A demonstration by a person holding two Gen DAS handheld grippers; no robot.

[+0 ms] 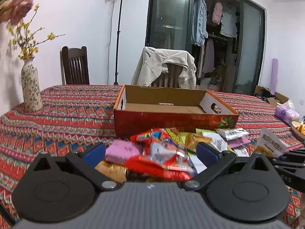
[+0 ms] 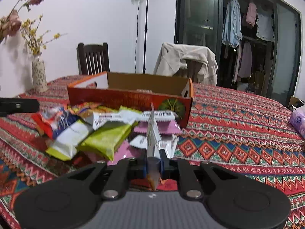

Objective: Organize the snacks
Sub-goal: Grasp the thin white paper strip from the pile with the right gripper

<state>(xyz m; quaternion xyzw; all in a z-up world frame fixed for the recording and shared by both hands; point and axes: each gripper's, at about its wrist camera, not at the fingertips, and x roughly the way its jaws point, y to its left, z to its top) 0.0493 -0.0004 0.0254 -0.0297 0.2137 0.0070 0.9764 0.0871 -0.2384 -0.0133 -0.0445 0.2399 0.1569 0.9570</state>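
Observation:
A heap of snack packets [image 1: 164, 152] in red, pink, green and white lies on the patterned tablecloth, just in front of an open red cardboard box [image 1: 171, 118]. The box holds only one small item at its far wall. My left gripper [image 1: 150, 152] hovers over the heap, open, its blue pads [image 1: 94, 151] wide apart. My right gripper [image 2: 154, 164] is shut on a white snack packet [image 2: 152, 133], held edge-on and upright at the heap's right side. From the left wrist view, that packet [image 1: 270, 143] and the right gripper's black arms [image 1: 289, 162] sit at the right edge.
A flowered vase [image 1: 31, 87] stands at the table's far left. A purple tissue pack [image 1: 286, 112] and a plate of food [image 1: 299, 127] sit at the right edge. Two chairs, one draped with a beige jacket [image 1: 165, 66], stand behind the table.

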